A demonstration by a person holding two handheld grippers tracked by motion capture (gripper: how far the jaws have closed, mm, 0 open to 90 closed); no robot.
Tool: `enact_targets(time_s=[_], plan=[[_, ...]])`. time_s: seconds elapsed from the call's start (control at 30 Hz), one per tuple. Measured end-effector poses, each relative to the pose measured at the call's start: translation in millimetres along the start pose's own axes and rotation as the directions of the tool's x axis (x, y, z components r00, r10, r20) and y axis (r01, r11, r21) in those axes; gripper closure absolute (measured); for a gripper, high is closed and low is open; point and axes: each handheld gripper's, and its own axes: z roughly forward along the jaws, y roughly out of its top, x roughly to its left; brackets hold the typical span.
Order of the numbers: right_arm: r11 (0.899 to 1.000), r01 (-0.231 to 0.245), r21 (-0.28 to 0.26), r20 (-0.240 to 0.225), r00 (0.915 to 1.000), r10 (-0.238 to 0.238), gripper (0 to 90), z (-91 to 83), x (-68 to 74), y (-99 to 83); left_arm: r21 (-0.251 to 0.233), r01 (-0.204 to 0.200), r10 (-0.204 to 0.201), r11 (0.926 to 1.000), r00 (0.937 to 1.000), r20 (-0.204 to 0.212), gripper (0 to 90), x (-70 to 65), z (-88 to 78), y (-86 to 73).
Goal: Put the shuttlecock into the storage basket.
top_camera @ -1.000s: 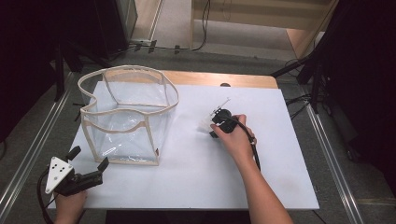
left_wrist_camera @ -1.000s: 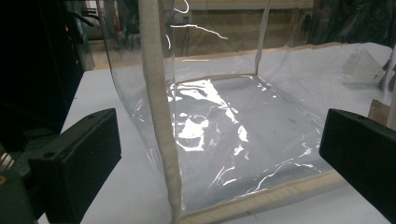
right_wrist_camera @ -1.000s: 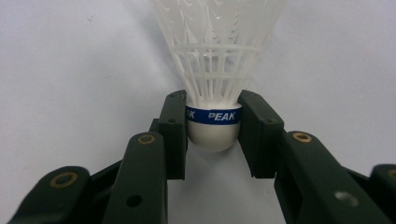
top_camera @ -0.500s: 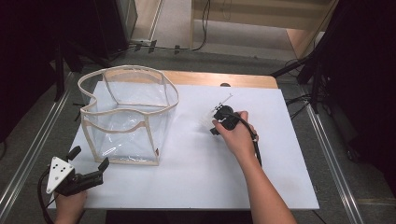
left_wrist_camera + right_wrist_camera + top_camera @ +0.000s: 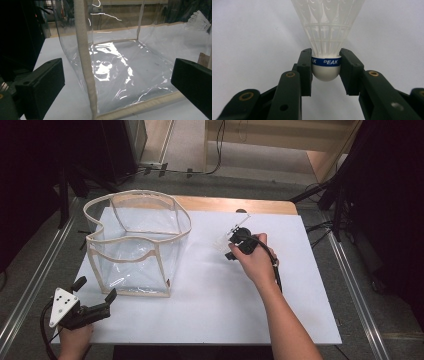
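The right hand-held gripper (image 5: pixel 325 67) is clenched on a white plastic shuttlecock (image 5: pixel 326 37): its two black jaws press on either side of the rounded cork, just at the blue band that reads "PEAK", and the latticed skirt fans away from the jaws toward the white table (image 5: pixel 249 32). In the high view this right hand-held gripper (image 5: pixel 231 243) sits well to the right of the clear bag (image 5: pixel 135 242), with the shuttlecock (image 5: pixel 223 241) at its tip, pointing toward the bag and lying between the gripper and the bag's right wall, apart from it.

The clear bag is a see-through plastic box shape with beige fabric trim along its edges and open rim; it stands upright on the left part of the table (image 5: pixel 210 310).

The left hand-held gripper (image 5: pixel 95 296) rests near the table's front left corner, just in front of the bag's near left corner. Its jaws are released and stand wide apart with nothing between them; in the left gripper view, the left hand-held gripper (image 5: pixel 117 82) faces the bag (image 5: pixel 120 72), whose trimmed corner seam rises close ahead.
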Motion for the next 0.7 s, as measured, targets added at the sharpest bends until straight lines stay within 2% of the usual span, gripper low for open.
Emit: enact_targets(time_s=[0.7], plan=[[0.998,0.055,0.005,-0.021,0.9983,-0.055,62.7,-23.1,2.7,15.6,-0.001,0.008,-0.008,1.0000,1.0000,0.002,0.0,1.1,-1.1,0.0]])
